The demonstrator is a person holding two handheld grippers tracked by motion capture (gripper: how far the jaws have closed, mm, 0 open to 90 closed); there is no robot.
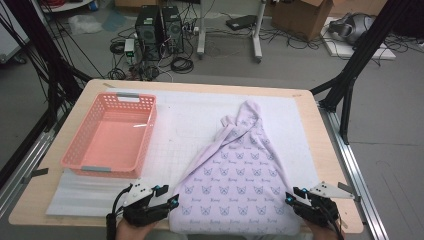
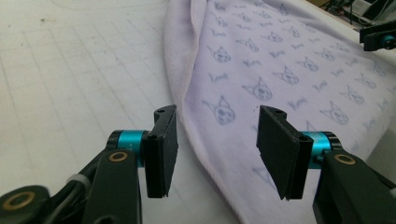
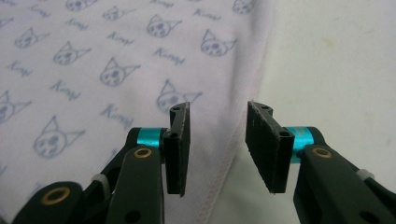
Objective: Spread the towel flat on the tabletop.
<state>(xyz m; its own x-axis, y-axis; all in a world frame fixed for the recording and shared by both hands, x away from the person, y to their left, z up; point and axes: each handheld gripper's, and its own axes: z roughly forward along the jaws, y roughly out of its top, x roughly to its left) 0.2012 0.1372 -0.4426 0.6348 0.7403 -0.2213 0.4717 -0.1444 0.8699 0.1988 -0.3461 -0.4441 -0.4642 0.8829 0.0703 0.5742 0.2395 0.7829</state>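
Sitting empty at the table's (image 1: 90,92) left, one pink basket (image 1: 109,134). One lilac cat-print garment (image 1: 235,180) lies flat on the white mat (image 1: 175,125), its near hem cut off by the frame's bottom edge. Two grippers: left gripper (image 2: 217,151) spread, straddling the garment's edge, pinching nothing; right gripper (image 3: 218,142) spread over the opposite hem, nothing held. Hands mostly out of frame.

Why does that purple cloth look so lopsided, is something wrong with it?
Nothing looks damaged. The garment lies spread wide near the person but bunched and twisted to a narrow point at its far end. The pink basket sits slightly askew on the table.
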